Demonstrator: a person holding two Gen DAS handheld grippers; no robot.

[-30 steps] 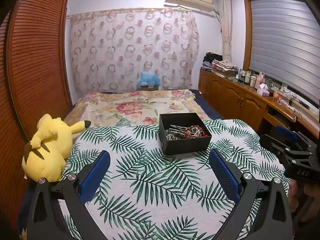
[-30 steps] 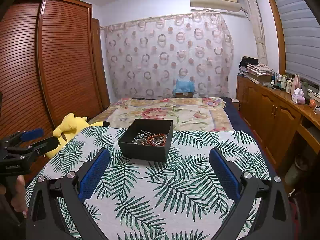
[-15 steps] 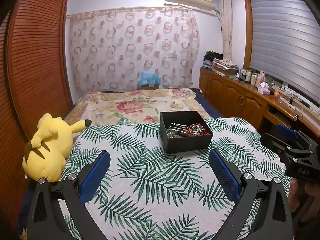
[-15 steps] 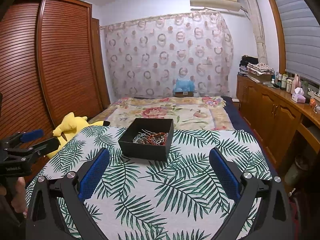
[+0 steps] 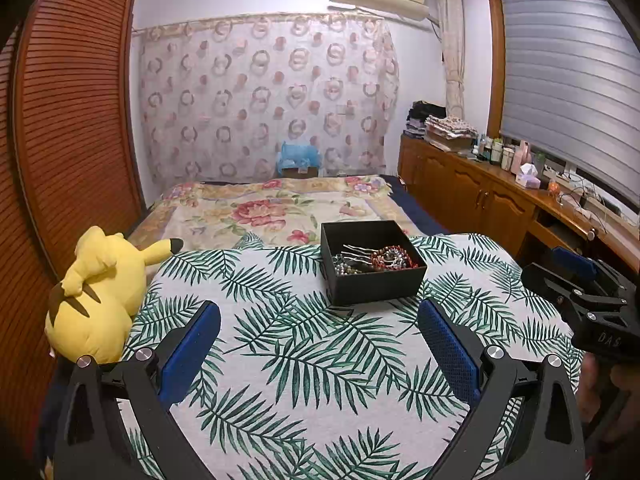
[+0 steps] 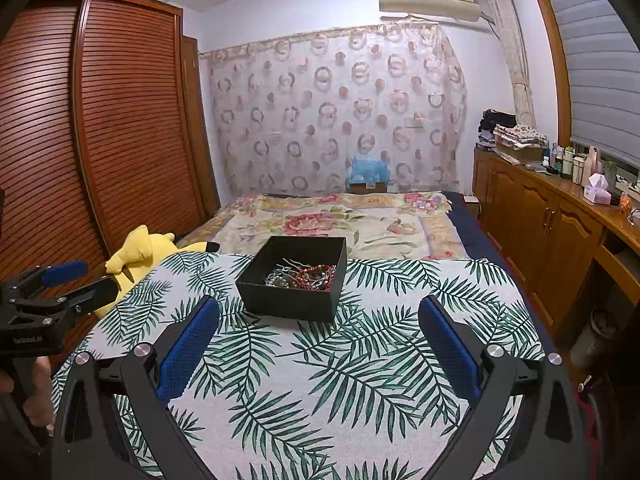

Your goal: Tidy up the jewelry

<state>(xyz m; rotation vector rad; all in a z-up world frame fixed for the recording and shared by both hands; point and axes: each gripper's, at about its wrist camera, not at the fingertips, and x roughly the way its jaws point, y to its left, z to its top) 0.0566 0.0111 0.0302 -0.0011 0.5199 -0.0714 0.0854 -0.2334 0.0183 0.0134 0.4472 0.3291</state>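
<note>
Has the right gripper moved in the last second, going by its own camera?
Barely. In the right wrist view the black box and plush toy sit almost where they did against the frame, so the right gripper has hardly shifted.

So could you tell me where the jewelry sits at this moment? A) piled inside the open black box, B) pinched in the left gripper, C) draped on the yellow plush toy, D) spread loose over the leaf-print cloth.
A: the red beaded bracelets and silver hairpins lie heaped inside the open black box on the leaf-print cloth, while the left gripper and right gripper both stand open and hold nothing.
</note>
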